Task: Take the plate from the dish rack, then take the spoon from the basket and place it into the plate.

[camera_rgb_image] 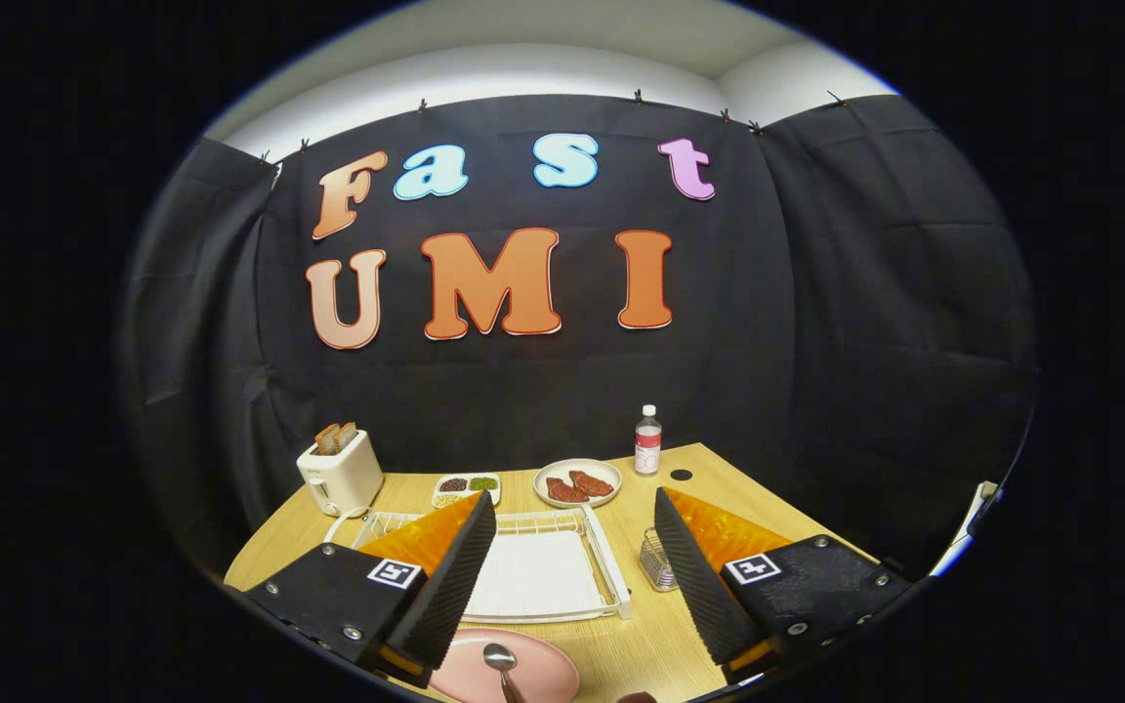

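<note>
Spoon (501, 666) lies in the pink plate (543, 669), bowl up and handle running toward me, on the near part of the wooden table (650, 644) just under my left finger. My gripper (574, 576) hangs above them with its fingers spread wide apart, holding nothing. By my judgement the task looks finished. The risk from here is my own doing: if I dip or swing left while backing off, the left finger could clip the plate's rim and slide it, or flip the spoon out.

The spoon looks like bright metal with a round polished bowl; much of the handle is hard to make out, so I can't say exactly how it rests. The plate is shallow, smooth and probably slippery.

Beyond my fingers sits the white dish rack (562, 571), with no plate in it, and the small wire basket (658, 559) stands just right of it.
</note>
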